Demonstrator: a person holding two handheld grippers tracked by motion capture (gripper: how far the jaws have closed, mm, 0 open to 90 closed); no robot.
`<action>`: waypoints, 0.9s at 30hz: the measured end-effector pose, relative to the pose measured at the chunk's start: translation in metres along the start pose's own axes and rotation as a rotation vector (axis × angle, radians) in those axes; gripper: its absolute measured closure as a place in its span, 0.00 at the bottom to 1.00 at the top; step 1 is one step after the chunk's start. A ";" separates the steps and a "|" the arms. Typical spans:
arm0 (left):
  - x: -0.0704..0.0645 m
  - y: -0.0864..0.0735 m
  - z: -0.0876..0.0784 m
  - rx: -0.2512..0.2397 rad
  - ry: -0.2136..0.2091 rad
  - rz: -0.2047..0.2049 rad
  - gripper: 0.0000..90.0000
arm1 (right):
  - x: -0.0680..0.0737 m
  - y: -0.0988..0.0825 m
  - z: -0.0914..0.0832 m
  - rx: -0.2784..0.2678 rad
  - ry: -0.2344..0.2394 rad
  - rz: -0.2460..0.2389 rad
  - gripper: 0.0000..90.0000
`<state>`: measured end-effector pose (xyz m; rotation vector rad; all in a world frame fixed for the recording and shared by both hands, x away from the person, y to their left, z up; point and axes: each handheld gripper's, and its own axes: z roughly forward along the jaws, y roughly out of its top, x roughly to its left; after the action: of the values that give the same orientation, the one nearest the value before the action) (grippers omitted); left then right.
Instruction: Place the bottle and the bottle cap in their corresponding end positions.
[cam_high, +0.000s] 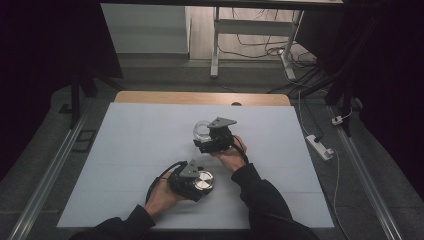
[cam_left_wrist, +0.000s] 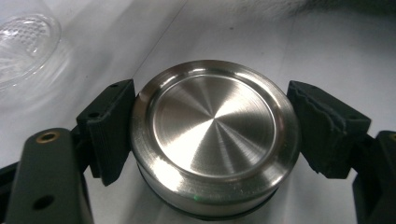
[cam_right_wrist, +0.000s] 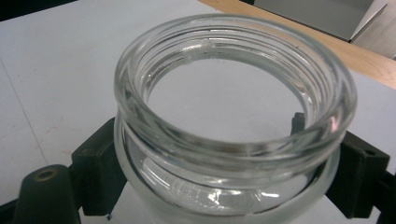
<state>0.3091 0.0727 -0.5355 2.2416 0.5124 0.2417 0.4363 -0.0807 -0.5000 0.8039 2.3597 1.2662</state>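
Glass jar empty, clamped in the right gripper; steel lid, at its seven o'clock, pinched by the left gripper.

Both forearms reach in low over the table, left claw and right claw each clamped.

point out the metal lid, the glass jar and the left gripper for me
metal lid (cam_left_wrist: 214, 123), left gripper view, middle of its brushed top.
glass jar (cam_right_wrist: 196, 140), right gripper view, front of its thick rim.
left gripper (cam_high: 196, 183), high view, between its fingers, which clamp the lid.
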 end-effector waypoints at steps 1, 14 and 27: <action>0.000 0.000 0.000 0.000 0.000 0.000 0.23 | 0.000 -0.001 0.001 -0.002 0.000 0.000 0.17; 0.008 -0.002 0.006 0.049 -0.029 -0.044 0.22 | 0.000 -0.009 0.008 0.017 0.001 -0.012 0.17; 0.007 -0.001 0.010 0.108 -0.037 -0.008 0.16 | -0.001 -0.011 0.006 0.043 0.016 -0.009 0.16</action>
<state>0.3188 0.0698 -0.5424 2.3442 0.5256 0.1713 0.4370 -0.0823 -0.5122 0.7983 2.4083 1.2272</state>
